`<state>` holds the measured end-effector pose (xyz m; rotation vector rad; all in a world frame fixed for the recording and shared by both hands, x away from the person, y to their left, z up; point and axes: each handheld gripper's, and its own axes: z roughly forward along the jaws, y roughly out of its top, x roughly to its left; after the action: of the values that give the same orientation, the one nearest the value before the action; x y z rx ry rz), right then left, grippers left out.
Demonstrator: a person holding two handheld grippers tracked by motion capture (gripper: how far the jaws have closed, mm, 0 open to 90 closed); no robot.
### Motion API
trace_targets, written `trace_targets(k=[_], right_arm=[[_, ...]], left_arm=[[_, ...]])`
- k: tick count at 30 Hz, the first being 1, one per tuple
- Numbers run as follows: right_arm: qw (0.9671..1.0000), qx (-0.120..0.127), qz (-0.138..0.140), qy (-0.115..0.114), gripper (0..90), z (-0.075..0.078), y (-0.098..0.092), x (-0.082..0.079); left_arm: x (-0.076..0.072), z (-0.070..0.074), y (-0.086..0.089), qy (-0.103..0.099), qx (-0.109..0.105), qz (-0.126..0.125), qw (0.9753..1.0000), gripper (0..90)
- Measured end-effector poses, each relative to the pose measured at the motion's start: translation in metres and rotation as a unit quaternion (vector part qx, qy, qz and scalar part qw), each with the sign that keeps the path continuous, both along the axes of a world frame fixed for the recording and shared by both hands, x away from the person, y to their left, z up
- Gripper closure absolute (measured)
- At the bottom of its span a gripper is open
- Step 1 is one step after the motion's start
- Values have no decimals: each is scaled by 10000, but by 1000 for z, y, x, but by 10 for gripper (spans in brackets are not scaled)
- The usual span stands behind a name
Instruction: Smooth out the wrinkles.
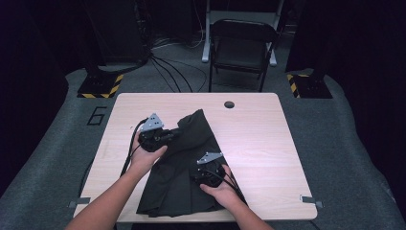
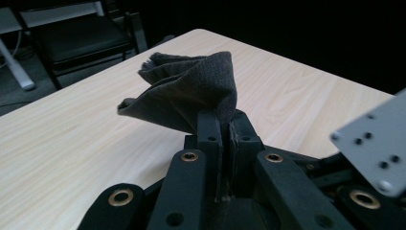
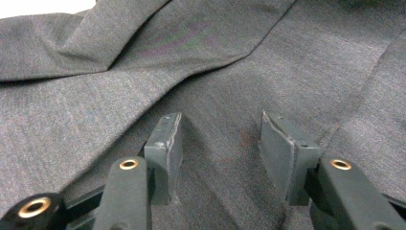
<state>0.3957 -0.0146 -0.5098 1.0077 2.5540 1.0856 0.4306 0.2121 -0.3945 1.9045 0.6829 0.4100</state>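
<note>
A dark grey cloth (image 1: pixel 179 167) lies across the middle and near side of the wooden table (image 1: pixel 258 129). My left gripper (image 1: pixel 168 135) is shut on the cloth's upper left edge; in the left gripper view a bunched fold of the cloth (image 2: pixel 191 91) rises from between the closed jaws (image 2: pixel 222 127) above the table. My right gripper (image 1: pixel 207 171) rests on the cloth near its lower right part. In the right gripper view its jaws stand open (image 3: pixel 218 139), pressed down onto the flat cloth (image 3: pixel 215 62), with nothing pinched between them.
A black folding chair (image 1: pixel 242 45) stands beyond the table's far edge, with cables on the floor beside it. A small round hole (image 1: pixel 229 104) sits near the table's far edge. Bare tabletop lies to the right of the cloth.
</note>
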Motion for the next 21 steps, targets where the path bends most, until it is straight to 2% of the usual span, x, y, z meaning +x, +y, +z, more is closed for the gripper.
trace_targets(k=[5,11,13,15,19,21], right_arm=[[10000,4,-45,-12,505,0,1,0],[10000,-4,-40,31,515,0,0,0],[10000,18,-53,21,516,0,0,0],[9998,87,-133,74,522,-1,0,0],[9999,87,-52,62,523,-1,-2,1],[9999,113,-89,49,523,-1,-2,0]], left_arm=[[-7,-5,-2,-13,79,-81,9999,862],[-18,-11,3,49,174,-169,9997,863],[-24,-17,5,78,171,-172,9997,863],[-32,-27,7,185,233,-290,9991,863],[-47,-44,4,271,395,-440,9979,862],[-52,-51,3,305,402,-489,9975,862]])
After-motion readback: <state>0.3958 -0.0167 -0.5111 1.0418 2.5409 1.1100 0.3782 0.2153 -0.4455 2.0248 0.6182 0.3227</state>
